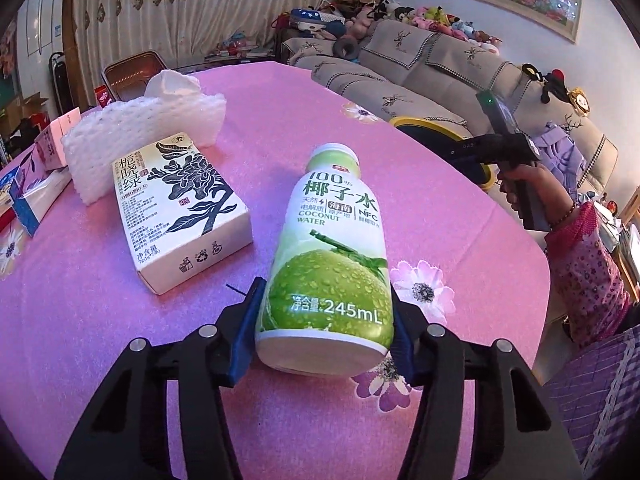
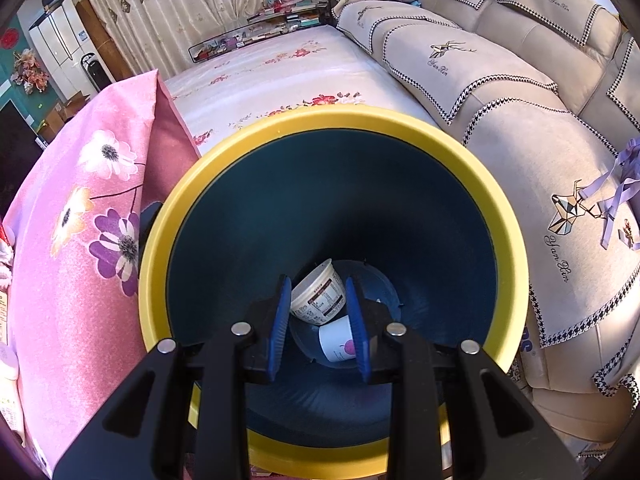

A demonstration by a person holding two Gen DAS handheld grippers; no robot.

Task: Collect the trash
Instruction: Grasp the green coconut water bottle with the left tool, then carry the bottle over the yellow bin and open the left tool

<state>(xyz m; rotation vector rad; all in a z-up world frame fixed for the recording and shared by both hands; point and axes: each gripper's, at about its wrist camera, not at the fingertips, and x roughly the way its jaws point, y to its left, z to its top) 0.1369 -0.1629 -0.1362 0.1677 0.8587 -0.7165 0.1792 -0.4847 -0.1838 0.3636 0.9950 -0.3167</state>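
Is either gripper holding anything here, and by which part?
The left gripper holds the coconut water bottle by its lower body, near the base. The right gripper is open and empty above the bin.

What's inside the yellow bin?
Two white cups lie at the bottom of the bin: a tipped cup with printed labels and another with a purple mark. The right tongs partly cover them, so more trash may be hidden.

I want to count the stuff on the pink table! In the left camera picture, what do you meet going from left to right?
White foam netting → white tea carton with black flower print → green coconut water bottle between the jaws → yellow-rimmed bin beyond the table.
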